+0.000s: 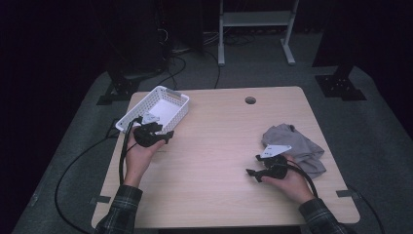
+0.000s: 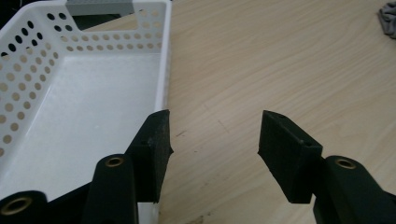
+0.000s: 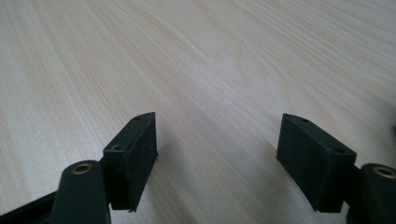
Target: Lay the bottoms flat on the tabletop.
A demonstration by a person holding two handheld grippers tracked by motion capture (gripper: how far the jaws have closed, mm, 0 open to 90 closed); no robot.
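White perforated plastic basket point(image 2: 84, 107) bore no writing I could read; my left gripper point(image 2: 212, 140) stood spread and empty beside its corner, the right gripper point(image 3: 217, 140) likewise spread.

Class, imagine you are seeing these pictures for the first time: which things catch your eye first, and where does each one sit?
First the white perforated basket at the table's far left corner, empty, with the left tool open beside its near wall. Next the crumpled grey cloth near the right edge, just beyond the right tool, also open over bare wood.

A lab: dark curtains, floor cables point(image 1: 73, 165) (metal stand point(image 1: 255, 29) behind)
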